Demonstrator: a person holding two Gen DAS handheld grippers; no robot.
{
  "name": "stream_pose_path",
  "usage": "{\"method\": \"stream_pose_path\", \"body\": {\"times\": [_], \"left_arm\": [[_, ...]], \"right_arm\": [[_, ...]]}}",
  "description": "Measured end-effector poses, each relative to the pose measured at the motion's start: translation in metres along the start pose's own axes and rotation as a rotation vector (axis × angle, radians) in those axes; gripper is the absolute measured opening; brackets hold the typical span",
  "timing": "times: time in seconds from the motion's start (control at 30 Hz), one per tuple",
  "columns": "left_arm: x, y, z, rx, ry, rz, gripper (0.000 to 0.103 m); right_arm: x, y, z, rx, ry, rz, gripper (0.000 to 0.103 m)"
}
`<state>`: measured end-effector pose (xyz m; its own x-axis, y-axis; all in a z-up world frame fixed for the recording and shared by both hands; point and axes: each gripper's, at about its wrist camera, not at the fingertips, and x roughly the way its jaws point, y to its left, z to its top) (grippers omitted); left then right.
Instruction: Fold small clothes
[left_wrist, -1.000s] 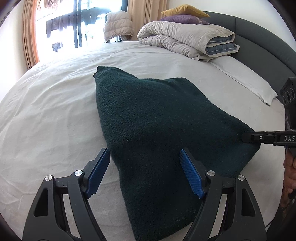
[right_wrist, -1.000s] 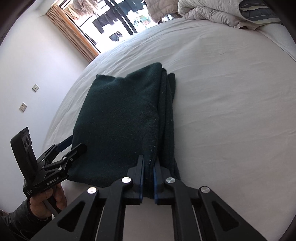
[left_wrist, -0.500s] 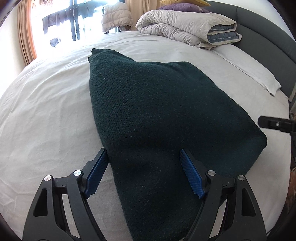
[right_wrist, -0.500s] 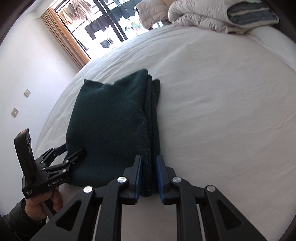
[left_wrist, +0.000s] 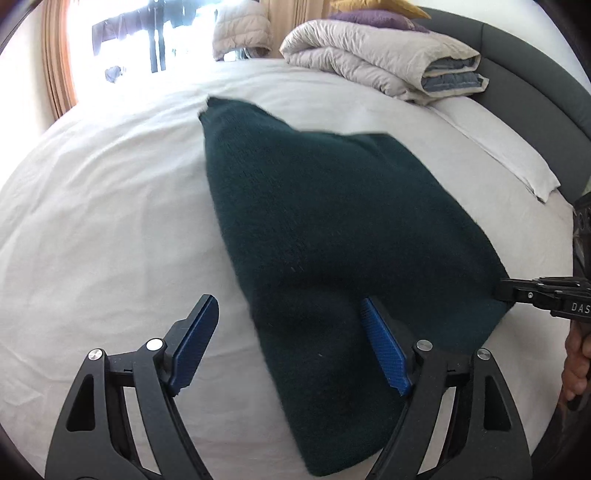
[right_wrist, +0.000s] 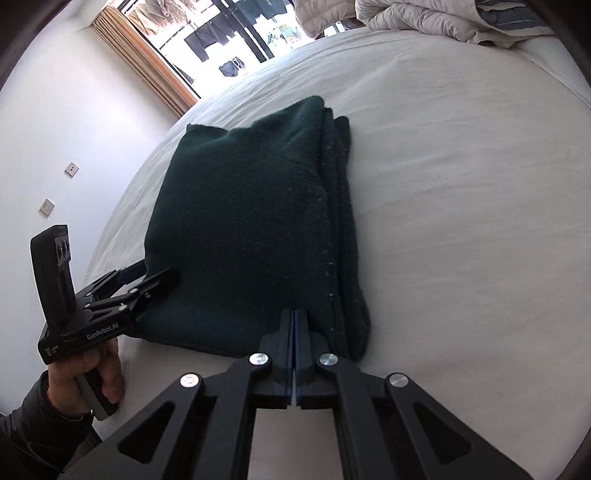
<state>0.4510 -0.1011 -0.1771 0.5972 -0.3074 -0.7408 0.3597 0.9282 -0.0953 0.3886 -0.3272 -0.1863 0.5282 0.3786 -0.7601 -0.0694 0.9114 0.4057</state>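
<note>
A dark green knitted garment (left_wrist: 332, 229) lies folded on the white bed (left_wrist: 110, 221). My left gripper (left_wrist: 288, 343) is open; its right finger rests over the garment's near corner and its left finger is over the sheet. In the right wrist view the garment (right_wrist: 243, 229) shows stacked layers along its right edge. My right gripper (right_wrist: 294, 317) is fully shut at the garment's near edge; whether it pinches cloth I cannot tell. It also shows in the left wrist view (left_wrist: 532, 295) at the garment's right corner. The left gripper shows in the right wrist view (right_wrist: 147, 277) at the near left corner.
A folded beige duvet (left_wrist: 380, 62) and pillows (left_wrist: 369, 14) lie at the head of the bed by the grey headboard (left_wrist: 535, 85). A white pillow (left_wrist: 498, 147) lies at the right. A window with a curtain (right_wrist: 147, 59) is beyond the bed.
My right gripper's jaws have closed from a narrow gap to fully shut at the garment's edge. The left gripper has pulled back slightly and stays open.
</note>
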Motion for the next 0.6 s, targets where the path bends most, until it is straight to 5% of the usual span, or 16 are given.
{"method": "stream_pose_path", "body": {"times": [0.13,0.23,0.4,0.47,0.6], "left_arm": [[0.003,0.013,0.046,-0.009,-0.045,-0.040,0.079],[0.028,0.001,0.079,0.086,-0.040,-0.023,0.078],[0.094,0.026,0.094,0.027,0.057,-0.032,0.082],[0.102,0.043,0.086,-0.041,0.042,-0.092,0.091],[0.113,0.054,0.077,-0.087,0.027,-0.144,0.094]], "right_arm": [[-0.009,0.011,0.036,0.028,-0.058,0.173,0.005],[0.022,0.026,0.078,0.045,0.004,0.389,0.006],[0.107,0.016,0.124,0.143,0.121,0.366,0.016],[0.126,0.000,0.124,0.190,0.135,0.341,0.000],[0.128,-0.028,0.111,0.253,0.062,0.443,0.000]]}}
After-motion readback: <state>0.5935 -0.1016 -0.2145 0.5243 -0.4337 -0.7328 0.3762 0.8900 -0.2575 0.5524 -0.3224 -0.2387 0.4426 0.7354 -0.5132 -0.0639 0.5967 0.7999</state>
